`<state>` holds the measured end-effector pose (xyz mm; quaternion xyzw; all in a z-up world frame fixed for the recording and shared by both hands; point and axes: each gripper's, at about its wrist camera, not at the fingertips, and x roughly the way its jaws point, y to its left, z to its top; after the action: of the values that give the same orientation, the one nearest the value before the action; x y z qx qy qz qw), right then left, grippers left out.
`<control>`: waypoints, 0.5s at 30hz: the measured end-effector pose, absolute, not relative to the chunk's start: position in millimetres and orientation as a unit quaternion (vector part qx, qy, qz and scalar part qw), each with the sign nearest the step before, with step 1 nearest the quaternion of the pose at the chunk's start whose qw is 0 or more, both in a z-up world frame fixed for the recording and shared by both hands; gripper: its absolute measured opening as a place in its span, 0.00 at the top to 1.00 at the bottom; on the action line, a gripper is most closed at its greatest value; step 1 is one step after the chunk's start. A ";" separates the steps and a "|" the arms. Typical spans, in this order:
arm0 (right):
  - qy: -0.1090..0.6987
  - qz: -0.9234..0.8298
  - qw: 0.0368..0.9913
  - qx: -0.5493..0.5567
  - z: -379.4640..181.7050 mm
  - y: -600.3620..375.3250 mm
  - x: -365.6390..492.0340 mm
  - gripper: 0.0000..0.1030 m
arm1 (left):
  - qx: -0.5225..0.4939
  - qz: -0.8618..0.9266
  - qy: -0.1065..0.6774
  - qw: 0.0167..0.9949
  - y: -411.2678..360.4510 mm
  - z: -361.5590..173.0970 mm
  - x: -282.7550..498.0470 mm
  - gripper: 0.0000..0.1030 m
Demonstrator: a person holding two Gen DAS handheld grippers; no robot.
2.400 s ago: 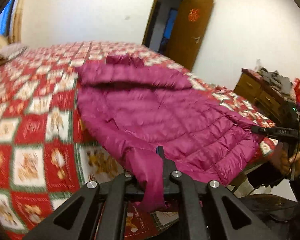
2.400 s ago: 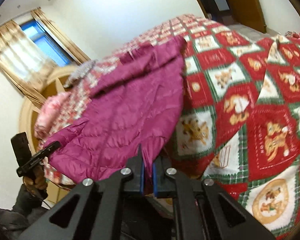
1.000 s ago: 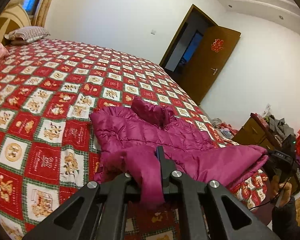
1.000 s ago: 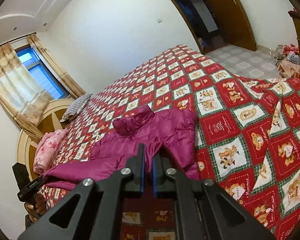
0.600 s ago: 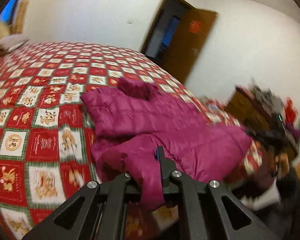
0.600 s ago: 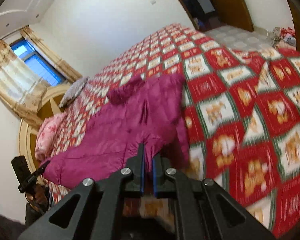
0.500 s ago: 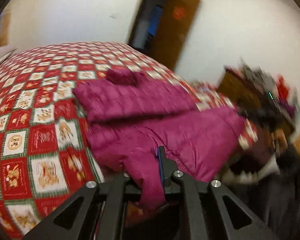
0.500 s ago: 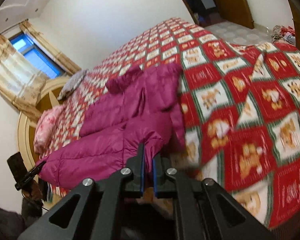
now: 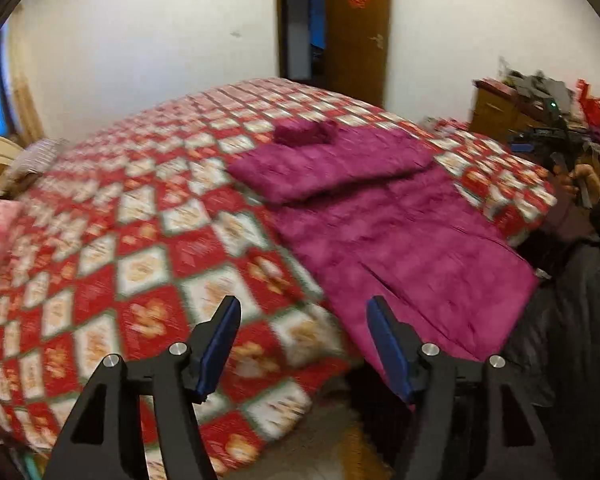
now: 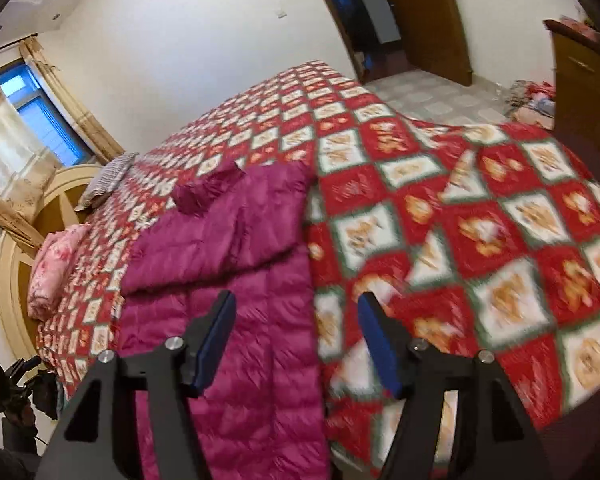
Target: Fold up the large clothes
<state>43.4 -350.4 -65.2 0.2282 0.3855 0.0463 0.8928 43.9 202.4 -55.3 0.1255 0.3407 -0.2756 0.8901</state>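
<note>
Both jaws of the left hand-held gripper (image 9: 300, 344) stood spread wide, having just been opening, with nothing between the blue pads; only the quilt showed in the gap. On the right hand-held gripper (image 10: 294, 340) the jaws had likewise just been opening and stood apart, their pads pressing on nothing, though the edge of the magenta puffer jacket (image 10: 228, 280) lay in view between them. That jacket (image 9: 388, 216) rested flat on the red checked quilt (image 9: 148, 240) of the bed, near its foot, its lower hem hanging over the bed's edge. One part was folded across the upper body, and a bunched piece lay at the top. Pillows (image 10: 56, 264) sat by the headboard. From the left wrist view, a hand (image 9: 580, 182) gripped the right device beside a wooden dresser (image 9: 496, 112).
</note>
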 end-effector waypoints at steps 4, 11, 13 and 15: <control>0.400 0.088 0.879 0.245 -75.4 -325.8 110.8 0.35 | 0.107 -0.253 0.315 0.909 188.6 -46.9 98.6 0.31; 0.430 0.132 0.859 0.246 -82.8 -254.5 278.6 0.35 | -0.066 -0.271 0.345 0.896 102.5 -48.2 269.0 0.28; 0.442 0.133 0.854 0.238 -85.0 -235.6 317.2 0.33 | -0.090 -0.263 0.361 0.890 75.6 -54.3 318.6 0.28; 0.457 0.118 0.851 0.230 -90.8 -217.5 356.2 0.33 | -0.084 -0.247 0.371 0.891 51.5 -60.1 361.7 0.28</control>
<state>356.2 -217.5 -90.8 0.2298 0.4574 0.1184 0.8508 361.7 51.5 -60.1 -0.0837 0.3711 -0.2468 0.8913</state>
